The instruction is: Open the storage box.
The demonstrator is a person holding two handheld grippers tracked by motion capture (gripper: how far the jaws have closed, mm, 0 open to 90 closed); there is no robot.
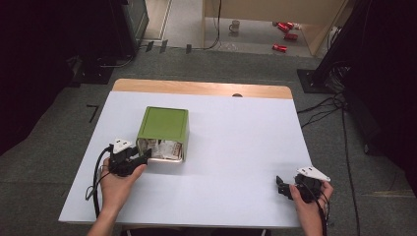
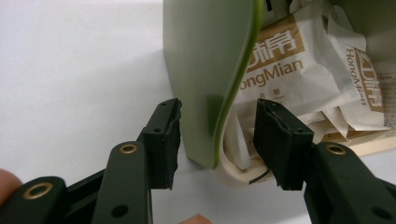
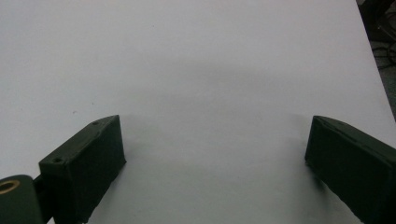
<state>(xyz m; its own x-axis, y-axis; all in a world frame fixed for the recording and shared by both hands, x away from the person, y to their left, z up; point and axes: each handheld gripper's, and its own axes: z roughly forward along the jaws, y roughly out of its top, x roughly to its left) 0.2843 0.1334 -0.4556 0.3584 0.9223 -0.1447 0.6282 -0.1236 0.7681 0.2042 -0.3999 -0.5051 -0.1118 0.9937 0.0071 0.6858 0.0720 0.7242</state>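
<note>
Green box (image 1: 163,129), lying on its side near the left of the worktop (image 1: 236,162), is sitting with its wall between the left gripper (image 2: 218,140) jaws, not yet pinched, so paper packets (image 2: 299,74) may be spilling out if it tips.

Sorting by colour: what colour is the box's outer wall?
Olive green box, clearest in the left gripper view.

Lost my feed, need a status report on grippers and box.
Left gripper astride green box wall, not clamped. Right gripper open, idle. Packets crowd inside jaw.
</note>
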